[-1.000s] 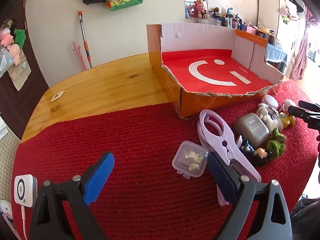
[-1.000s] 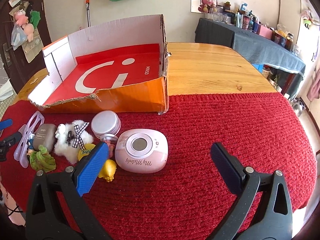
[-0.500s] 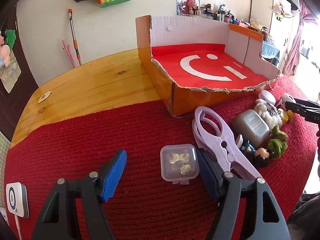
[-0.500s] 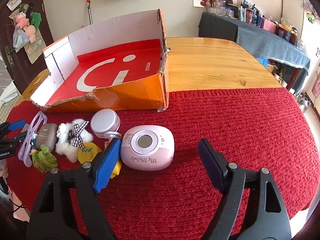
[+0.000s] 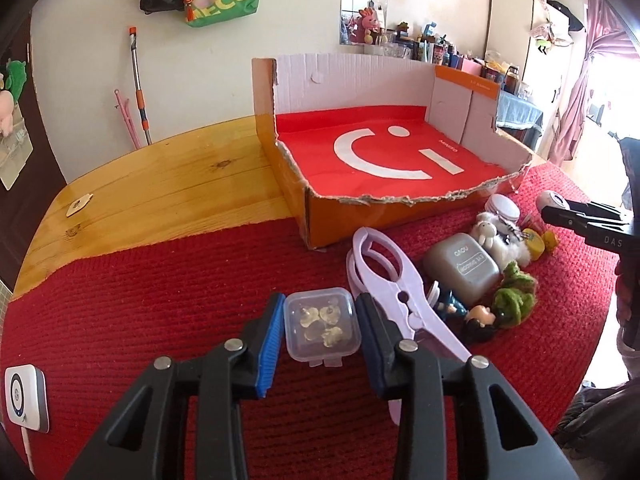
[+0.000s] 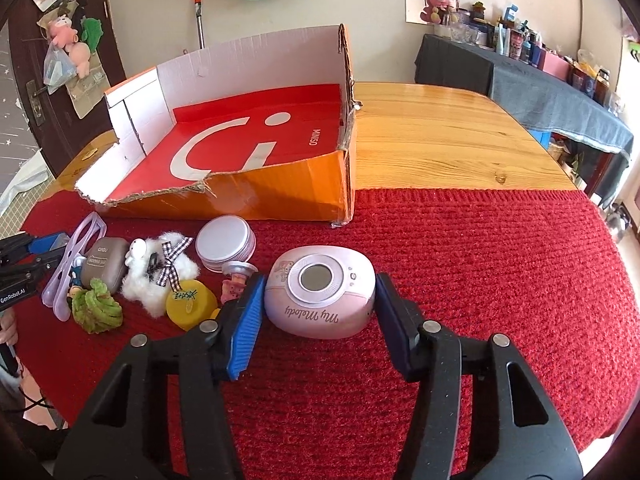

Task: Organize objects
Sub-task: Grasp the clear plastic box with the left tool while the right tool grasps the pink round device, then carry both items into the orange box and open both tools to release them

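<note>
1. Two grippers are closing at once, each straddling its own object on the red mat [image 6: 480,260].
2. Left gripper [image 5: 320,326] is narrowing around the clear plastic case [image 5: 322,328], pads at its sides, contact unclear.
3. Right gripper [image 6: 320,304] is narrowing around the pink My Melody device [image 6: 320,294], long axis lying across the jaws.
4. Cardboard box [image 6: 256,196] is lying directly beyond both.

I saw both views bright and sharp; daylight blew out the far-right window [image 5: 600,92], and fisheye distortion bent and darkened the edges.
</note>
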{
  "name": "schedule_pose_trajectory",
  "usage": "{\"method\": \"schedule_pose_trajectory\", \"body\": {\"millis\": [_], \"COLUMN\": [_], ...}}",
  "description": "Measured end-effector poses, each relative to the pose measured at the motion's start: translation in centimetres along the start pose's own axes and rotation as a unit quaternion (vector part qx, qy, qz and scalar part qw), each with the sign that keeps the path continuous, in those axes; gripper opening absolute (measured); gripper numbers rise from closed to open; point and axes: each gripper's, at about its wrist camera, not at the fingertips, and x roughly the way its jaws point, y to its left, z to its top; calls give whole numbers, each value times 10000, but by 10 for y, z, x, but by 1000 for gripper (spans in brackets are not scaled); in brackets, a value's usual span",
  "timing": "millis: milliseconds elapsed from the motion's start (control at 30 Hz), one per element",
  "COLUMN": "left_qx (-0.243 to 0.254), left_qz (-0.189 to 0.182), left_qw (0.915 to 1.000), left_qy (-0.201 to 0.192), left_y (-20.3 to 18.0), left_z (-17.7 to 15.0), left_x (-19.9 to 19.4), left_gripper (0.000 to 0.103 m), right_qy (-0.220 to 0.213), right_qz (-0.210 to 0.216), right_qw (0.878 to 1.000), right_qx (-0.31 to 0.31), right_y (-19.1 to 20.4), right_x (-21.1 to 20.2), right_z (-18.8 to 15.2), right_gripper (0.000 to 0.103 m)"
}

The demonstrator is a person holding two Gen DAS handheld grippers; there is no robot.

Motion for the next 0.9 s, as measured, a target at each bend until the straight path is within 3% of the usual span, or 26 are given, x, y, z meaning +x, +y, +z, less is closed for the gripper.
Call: {"method": "schedule_pose_trajectory", "body": {"millis": [433,633,767,900], "left_qx": [-98,-1,155,326], "left_qz": [16,-57,-119,-220], "left_qw": [9993,9985,9989,9992], "left_qy": [-364,-536,-418,-121], "left_y": [-2,-8,-13,-17], "left_z": [18,52,79,96], "left_x": [-25,-28,-14,7], "left_gripper": [38,38,38,38], "right_qy": [-181,-373,-356,-52], "right_qz": [195,345,487,631], "right_qw": [9996,9984,9969,9946], "right_qx": [-122,-262,-511,-819], "right_y": [7,12,15,20], "right_x": [-17,-27,-20,1], "right_z": [12,38,64,84], "right_gripper": [52,52,52,52]}}
